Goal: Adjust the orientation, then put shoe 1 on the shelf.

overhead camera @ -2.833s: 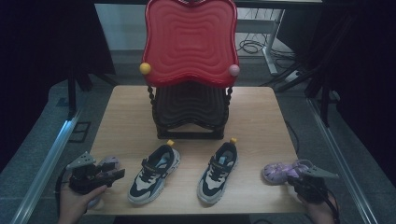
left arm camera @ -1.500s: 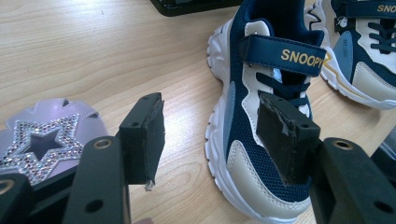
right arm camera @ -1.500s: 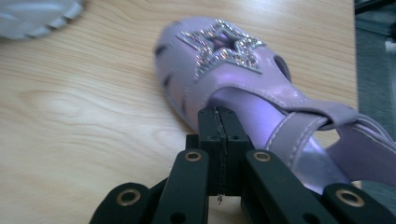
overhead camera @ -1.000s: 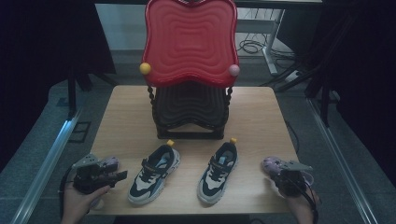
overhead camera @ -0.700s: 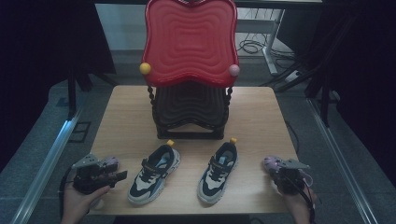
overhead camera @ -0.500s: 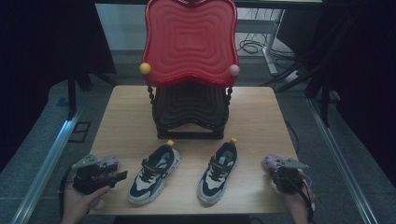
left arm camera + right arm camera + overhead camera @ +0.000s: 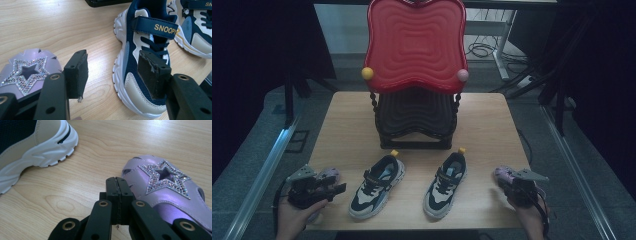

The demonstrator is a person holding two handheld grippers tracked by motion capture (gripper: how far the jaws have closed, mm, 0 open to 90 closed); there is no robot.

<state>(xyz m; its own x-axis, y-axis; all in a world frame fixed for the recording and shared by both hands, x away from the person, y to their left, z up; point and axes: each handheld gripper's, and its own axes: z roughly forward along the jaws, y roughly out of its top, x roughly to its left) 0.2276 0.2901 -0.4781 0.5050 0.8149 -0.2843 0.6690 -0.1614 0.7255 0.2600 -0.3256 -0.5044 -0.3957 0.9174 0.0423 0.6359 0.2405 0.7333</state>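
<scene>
Two navy, white and beige sneakers lie side by side near the table's front: the left sneaker (image 7: 377, 184) (image 7: 140, 50) and the right sneaker (image 7: 446, 181) (image 7: 195, 25) (image 7: 32, 145). My left gripper (image 7: 319, 189) (image 7: 112, 67) rests at the front left corner, open, with nothing between its pads. A purple star sandal (image 7: 330, 175) (image 7: 27, 70) lies just beside and partly under its left jaw. At the front right, my right gripper (image 7: 513, 181) (image 7: 116, 181) is shut on nothing, pads pressed together, beside a second purple star sandal (image 7: 503, 173) (image 7: 165, 185).
A red wavy-backed chair (image 7: 414, 45) with a dark seat stands at the back middle of the wooden table (image 7: 352, 125). Bare wood lies between the chair and the sneakers. Metal rails run along both sides of the table.
Since the oldest frame the right gripper has slid left and now covers part of its sandal. Over the last second neither hand nor any shoe has moved.
</scene>
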